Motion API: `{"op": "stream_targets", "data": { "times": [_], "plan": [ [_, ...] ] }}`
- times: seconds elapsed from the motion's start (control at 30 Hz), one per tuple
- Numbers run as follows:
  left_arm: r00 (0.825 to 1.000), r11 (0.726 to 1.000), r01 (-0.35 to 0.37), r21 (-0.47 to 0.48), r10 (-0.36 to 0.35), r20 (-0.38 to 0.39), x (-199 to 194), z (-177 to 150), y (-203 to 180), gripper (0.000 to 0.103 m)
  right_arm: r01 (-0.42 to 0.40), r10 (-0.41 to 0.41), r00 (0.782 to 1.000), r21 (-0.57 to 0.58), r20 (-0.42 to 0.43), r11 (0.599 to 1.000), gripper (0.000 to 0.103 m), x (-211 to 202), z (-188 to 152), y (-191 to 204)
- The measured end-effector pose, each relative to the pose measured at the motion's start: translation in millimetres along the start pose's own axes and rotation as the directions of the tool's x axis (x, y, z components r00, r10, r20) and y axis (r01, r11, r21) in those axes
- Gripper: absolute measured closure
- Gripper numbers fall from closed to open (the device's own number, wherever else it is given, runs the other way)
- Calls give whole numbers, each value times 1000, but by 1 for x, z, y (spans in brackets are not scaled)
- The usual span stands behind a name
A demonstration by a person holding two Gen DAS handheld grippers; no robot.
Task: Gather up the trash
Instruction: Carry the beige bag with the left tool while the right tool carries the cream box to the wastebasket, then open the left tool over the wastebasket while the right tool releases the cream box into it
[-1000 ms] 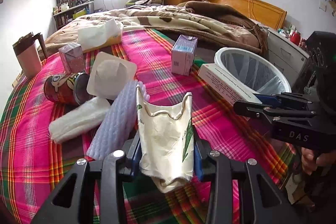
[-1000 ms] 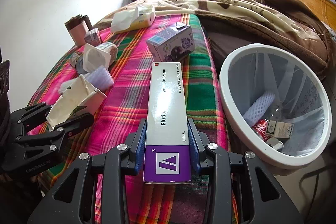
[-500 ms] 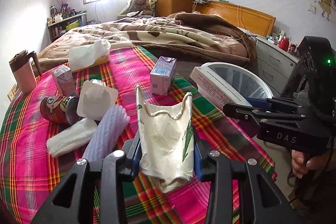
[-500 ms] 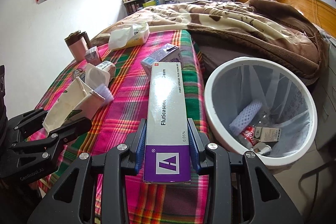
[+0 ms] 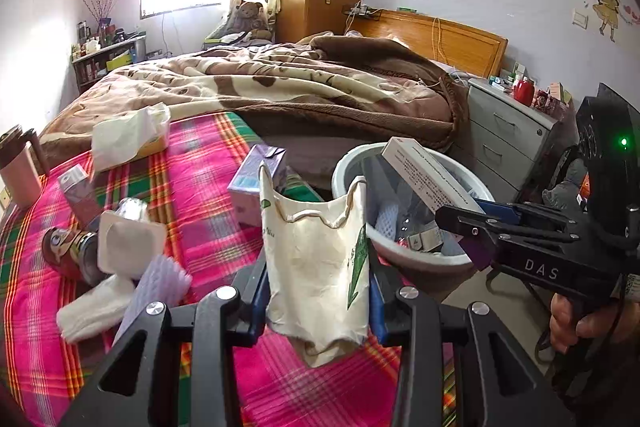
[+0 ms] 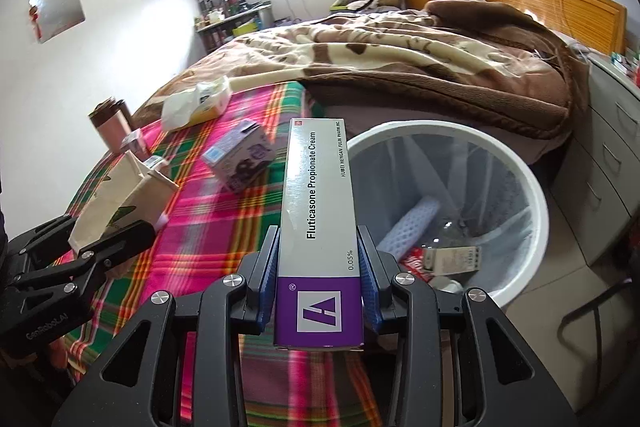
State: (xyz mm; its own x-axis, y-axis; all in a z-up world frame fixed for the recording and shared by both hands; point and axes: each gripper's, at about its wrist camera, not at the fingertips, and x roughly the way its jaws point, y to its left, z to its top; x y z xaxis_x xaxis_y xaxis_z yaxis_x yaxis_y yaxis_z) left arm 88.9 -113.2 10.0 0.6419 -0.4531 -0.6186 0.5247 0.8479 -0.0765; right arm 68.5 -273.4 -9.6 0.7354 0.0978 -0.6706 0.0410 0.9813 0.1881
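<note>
My left gripper (image 5: 318, 291) is shut on a crushed cream paper cup (image 5: 316, 259) with green print, held above the plaid blanket's right edge. My right gripper (image 6: 318, 283) is shut on a long white and purple cream box (image 6: 318, 211); in the left wrist view that box (image 5: 424, 179) reaches over the white trash bin (image 5: 424, 259). The bin (image 6: 516, 171) stands on the floor beside the bed and holds a foam net, a red wrapper and a small carton. From the right wrist view the left gripper (image 6: 116, 233) with the cup (image 6: 120, 195) sits at the left.
On the plaid blanket (image 5: 200, 187) lie a purple carton (image 5: 256, 179), a tissue pack (image 5: 128, 135), a small carton (image 5: 78, 195), a can (image 5: 68, 259), a white lid (image 5: 128, 243), a foam net (image 5: 156, 283) and a pink mug (image 5: 18, 171). Drawers (image 5: 508, 135) stand behind the bin.
Both grippers have moved right and upward with their loads, from above the blanket toward the bin. The cream box now reaches over the bin's rim.
</note>
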Motion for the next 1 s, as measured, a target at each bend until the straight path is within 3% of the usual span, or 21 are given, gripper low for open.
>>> {"op": "stream_targets", "data": {
  "times": [0.53,1.0],
  "plan": [
    [996,995,92,34,-92,-14,49,37,-49,60,121,-121,993,96,1,988,66,7,13,-50],
    [994,993,98,63,-94,-60,84,44,-73,56,184,-179,983,128,-51,975,66,22,13,-78]
  ]
}}
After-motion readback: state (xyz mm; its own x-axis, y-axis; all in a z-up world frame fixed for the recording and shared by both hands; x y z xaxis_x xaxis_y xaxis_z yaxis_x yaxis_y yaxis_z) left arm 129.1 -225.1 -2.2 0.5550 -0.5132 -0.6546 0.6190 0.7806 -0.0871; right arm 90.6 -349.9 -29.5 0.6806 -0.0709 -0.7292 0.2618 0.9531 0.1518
